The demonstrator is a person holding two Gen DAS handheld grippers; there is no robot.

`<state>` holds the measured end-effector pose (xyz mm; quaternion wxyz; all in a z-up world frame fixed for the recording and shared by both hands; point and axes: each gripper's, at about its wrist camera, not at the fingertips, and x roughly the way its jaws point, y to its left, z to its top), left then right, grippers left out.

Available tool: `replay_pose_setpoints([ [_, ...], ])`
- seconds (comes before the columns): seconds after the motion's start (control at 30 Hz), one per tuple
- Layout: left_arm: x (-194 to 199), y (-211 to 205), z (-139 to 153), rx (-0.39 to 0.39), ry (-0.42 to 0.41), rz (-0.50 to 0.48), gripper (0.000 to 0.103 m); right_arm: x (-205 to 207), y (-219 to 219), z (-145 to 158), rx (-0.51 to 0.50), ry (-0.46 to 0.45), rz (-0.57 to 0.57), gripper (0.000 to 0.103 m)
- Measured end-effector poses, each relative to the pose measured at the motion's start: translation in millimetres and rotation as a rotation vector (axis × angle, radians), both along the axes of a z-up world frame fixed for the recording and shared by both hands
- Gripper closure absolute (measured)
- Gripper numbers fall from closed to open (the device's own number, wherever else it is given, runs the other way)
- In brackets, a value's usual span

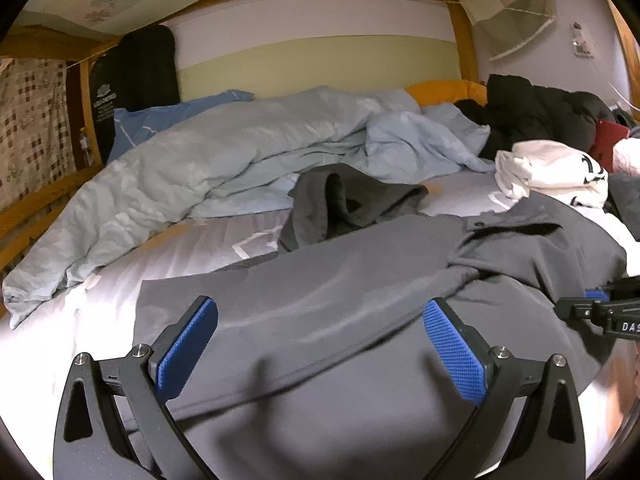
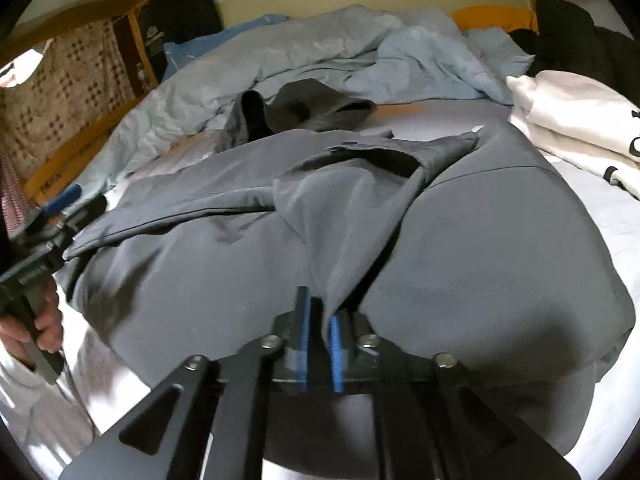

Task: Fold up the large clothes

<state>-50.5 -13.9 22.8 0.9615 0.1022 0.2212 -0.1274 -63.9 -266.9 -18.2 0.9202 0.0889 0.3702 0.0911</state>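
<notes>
Large grey shirt (image 2: 460, 240) spread on the white-sheeted bed (image 2: 600, 400) — one sleeve lifted.
The right gripper (image 2: 320, 320) pinches a fold of grey fabric; the left gripper (image 1: 320, 320) hovers above the shirt's near half, jaws wide — a crumpled pale-blue duvet (image 1: 240, 152) heaped along the far edge.

Both views set low and close over the grey shirt (image 1: 360, 320) (image 2: 460, 248) on the bed (image 1: 100, 280) (image 2: 600, 220), facing the far wall. Left view from left, right from right; shared the shirt and rumpled blue duvet (image 1: 224, 152) (image 2: 280, 44).
</notes>
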Motion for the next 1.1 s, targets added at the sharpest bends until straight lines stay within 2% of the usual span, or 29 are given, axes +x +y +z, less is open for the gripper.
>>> replay_pose_setpoints([
  [0.1,-7,-10,-2,0.036,-0.014,-0.007,0.001,-9,-2,6,0.035,-0.013,0.018,0.062],
  [0.2,-7,-29,-7,0.135,-0.016,-0.044,0.001,-22,-17,27,0.038,-0.096,-0.057,0.061],
  [0.27,-8,-43,-7,0.171,-0.019,-0.065,0.001,-28,-38,46,0.024,-0.173,-0.145,0.061],
  [0.33,-10,-56,1,0.152,-0.01,-0.106,0.001,-34,-68,64,0.042,-0.228,-0.233,0.061],
  [0.43,-11,-81,17,0.092,-0.01,-0.159,0.001,-38,-108,73,0.054,-0.248,-0.349,0.061],
  [0.5,-9,-102,28,0.053,-0.014,-0.181,0.001,-35,-122,73,0.063,-0.217,-0.361,0.061],
  [0.6,-5,-140,40,0.019,-0.03,-0.217,0.001,-16,-132,54,0.079,-0.056,-0.261,0.063],
  [0.67,-1,-169,44,0.027,-0.032,-0.244,0.001,-6,-133,35,0.101,0.04,-0.199,0.065],
  [0.7,3,-184,43,0.041,-0.019,-0.264,0.001,-6,-132,28,0.099,0.067,-0.188,0.065],
  [0.77,14,-215,36,0.067,0.057,-0.333,0.001,1,-129,11,0.047,0.158,-0.19,0.065],
  [0.8,21,-230,29,0.079,0.119,-0.39,0.001,1,-127,6,0.046,0.172,-0.196,0.065],
  [0.83,27,-244,20,0.11,0.152,-0.4,0.001,0,-128,1,0.063,0.182,-0.202,0.065],
  [0.9,39,-263,6,0.179,0.153,-0.328,0.001,-2,-134,0,0.1,0.181,-0.203,0.065],
  [0.93,46,-269,1,0.182,0.171,-0.326,0.002,-5,-141,2,0.138,0.173,-0.213,0.065],
  [1.03,70,-278,-12,0.189,0.241,-0.283,0.013,-17,-162,9,0.193,0.113,-0.268,0.065],
  [1.1,83,-277,-18,0.193,0.295,-0.238,0.031,-23,-170,14,0.163,0.076,-0.304,0.065],
])
